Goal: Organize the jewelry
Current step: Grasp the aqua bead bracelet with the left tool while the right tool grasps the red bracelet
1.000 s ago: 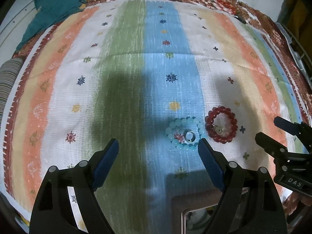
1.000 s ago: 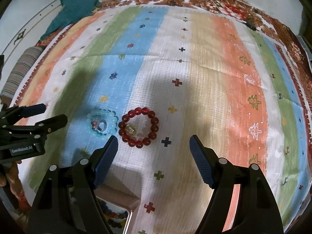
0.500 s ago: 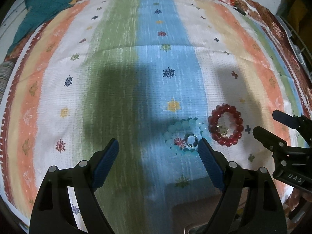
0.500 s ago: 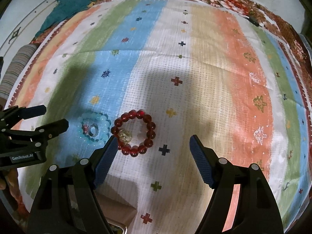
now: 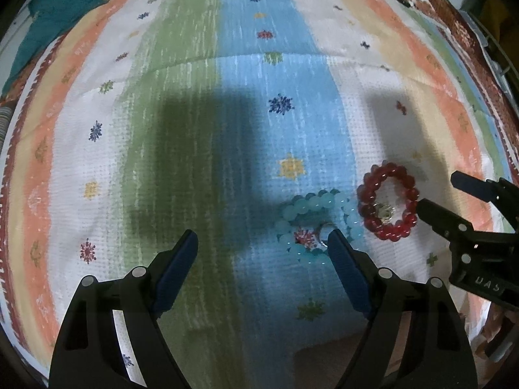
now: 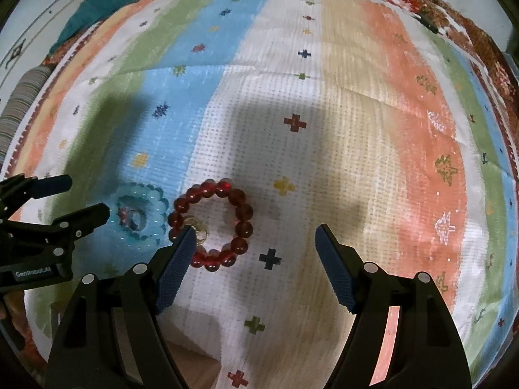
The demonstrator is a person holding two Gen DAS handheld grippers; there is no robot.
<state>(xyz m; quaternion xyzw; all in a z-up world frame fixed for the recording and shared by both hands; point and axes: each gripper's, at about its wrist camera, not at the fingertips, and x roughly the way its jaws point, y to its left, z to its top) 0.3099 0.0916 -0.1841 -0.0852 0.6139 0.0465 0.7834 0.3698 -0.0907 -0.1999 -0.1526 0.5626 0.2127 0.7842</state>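
Note:
A red bead bracelet (image 6: 210, 224) with a gold ring (image 6: 198, 229) inside it lies on the striped cloth; it also shows in the left wrist view (image 5: 386, 201). A pale blue bead bracelet (image 5: 317, 227) with a silver ring (image 5: 323, 233) inside lies just left of it, also in the right wrist view (image 6: 139, 215). My left gripper (image 5: 262, 248) is open and empty, its right finger beside the blue bracelet. My right gripper (image 6: 254, 243) is open and empty, its left finger at the red bracelet's near left edge.
The striped cloth (image 6: 356, 129) covers the whole work surface. A teal cloth (image 5: 55, 13) lies at the far left corner. A brown box edge (image 6: 194, 369) shows under the grippers at the near side.
Both grippers have moved forward and lower toward the bracelets. The bracelets have not moved and both grippers stay open.

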